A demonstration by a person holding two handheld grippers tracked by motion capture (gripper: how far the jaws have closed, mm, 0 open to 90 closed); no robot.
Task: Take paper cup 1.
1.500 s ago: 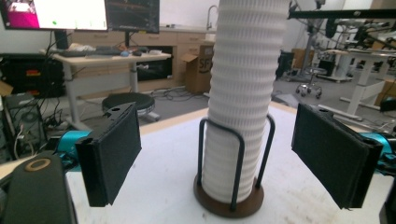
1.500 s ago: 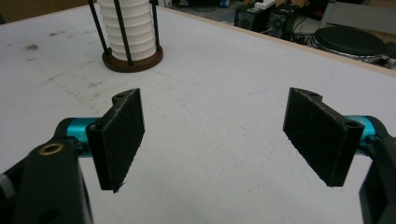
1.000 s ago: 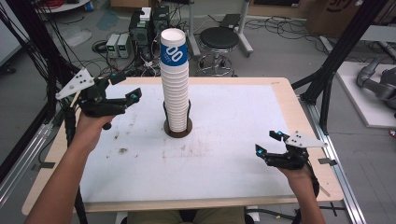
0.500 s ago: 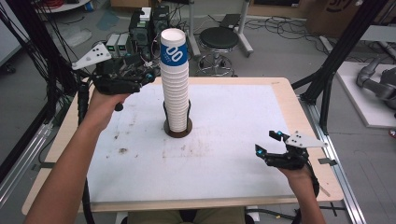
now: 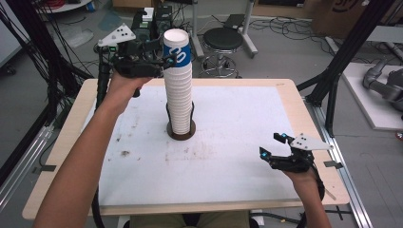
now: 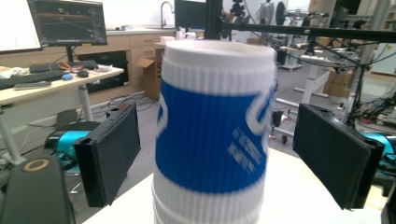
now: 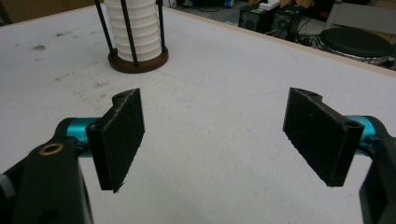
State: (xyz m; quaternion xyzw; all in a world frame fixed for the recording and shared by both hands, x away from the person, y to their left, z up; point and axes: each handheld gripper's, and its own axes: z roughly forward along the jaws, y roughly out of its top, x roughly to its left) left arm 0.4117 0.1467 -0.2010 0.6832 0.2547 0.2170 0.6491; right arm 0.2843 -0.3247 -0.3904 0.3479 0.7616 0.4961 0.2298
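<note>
One tall cup stack (image 5: 179, 90) upright in holder (image 5: 180, 130) mid-table, long axis vertical. Top cup (image 6: 215, 116) between pads of left gripper (image 5: 164, 52), jaws spread wide, gaps both sides, nothing gripped. Right gripper (image 5: 275, 147) well apart near table edge, open, empty.

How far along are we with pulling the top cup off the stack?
Done: the left tool is up at the top cup, jaws open either side, not touching. In hand: closing on it. Left: lift it off the stack. The right tool rests open on the table.
</note>
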